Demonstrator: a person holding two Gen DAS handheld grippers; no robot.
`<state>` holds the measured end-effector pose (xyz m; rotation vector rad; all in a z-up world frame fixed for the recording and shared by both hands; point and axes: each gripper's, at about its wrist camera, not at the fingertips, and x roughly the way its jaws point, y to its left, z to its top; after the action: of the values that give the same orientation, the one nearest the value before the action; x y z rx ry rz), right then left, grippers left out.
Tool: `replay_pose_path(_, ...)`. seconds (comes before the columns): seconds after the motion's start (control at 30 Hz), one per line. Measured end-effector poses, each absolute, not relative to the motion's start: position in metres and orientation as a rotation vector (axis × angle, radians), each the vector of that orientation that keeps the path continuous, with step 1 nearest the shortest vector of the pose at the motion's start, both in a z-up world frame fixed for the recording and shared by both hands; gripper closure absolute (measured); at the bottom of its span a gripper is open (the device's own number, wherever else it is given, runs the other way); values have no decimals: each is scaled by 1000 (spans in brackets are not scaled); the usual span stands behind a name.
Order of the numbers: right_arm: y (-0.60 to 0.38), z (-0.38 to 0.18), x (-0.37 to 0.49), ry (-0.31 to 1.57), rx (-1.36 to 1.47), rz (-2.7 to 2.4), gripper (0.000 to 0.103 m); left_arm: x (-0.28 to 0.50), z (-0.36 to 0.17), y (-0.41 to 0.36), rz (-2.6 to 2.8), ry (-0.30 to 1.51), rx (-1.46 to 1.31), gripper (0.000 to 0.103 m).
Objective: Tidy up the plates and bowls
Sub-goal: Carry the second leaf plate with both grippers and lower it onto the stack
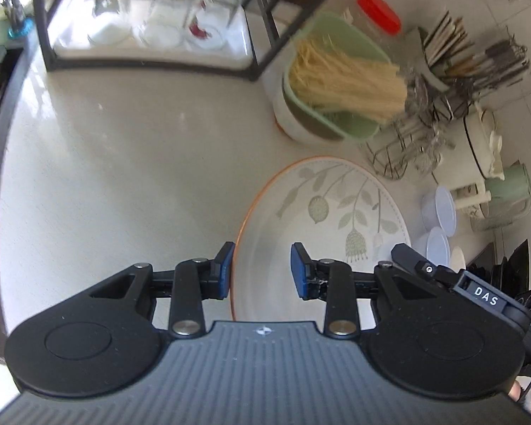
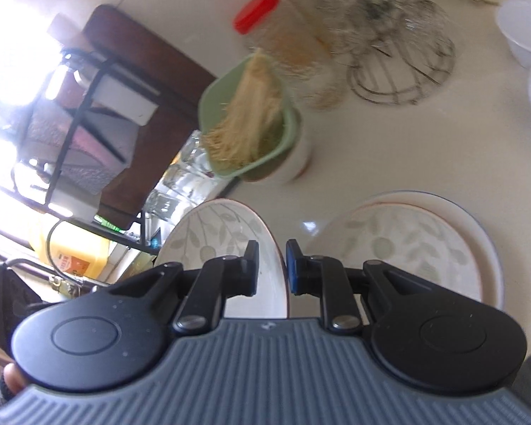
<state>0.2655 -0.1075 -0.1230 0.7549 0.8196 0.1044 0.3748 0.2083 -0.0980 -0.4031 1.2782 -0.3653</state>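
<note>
Left wrist view looks steeply down on a pale countertop [image 1: 106, 163], where the left gripper [image 1: 262, 271] stands with its blue-padded jaws apart and nothing pressed between them; the left pad sits just outside the orange rim of a leaf-patterned plate [image 1: 322, 219] that appears to lie on the counter below, the right pad over its white middle. That plate is cream-white with grey-green branches, leaves and a tulip-like flower, edged by a thin orange line. At one o'clock from it a green basket of pale dry noodles [image 1: 343, 81] rests in a white bowl [image 1: 290, 120], with a red-lidded jar [image 1: 378, 12] behind and a wire cutlery rack [image 1: 442, 106] at two o'clock. Small white plastic bowls [image 1: 439, 219] sit at three o'clock beside the plate. Right wrist view shows the right gripper [image 2: 272, 267] clamped on the rim of a second leaf-patterned plate [image 2: 216, 233], held tilted on edge, its orange rim running between the pads. At three o'clock from it a stack of plates [image 2: 421, 237] lies flat on the counter, the top one leaf-printed, a larger plain white one beneath.
</note>
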Motion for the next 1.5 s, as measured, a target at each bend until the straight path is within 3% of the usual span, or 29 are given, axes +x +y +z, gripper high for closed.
replay_pose_path(0.9, -151, -184, 264, 946, 546, 163, 84, 347, -137, 141, -270, 1286, -265, 66)
replay_pose_path(1.5, -150, -184, 273, 977, 283, 282, 84, 320, -142, 105, -76, 1232, -210, 66)
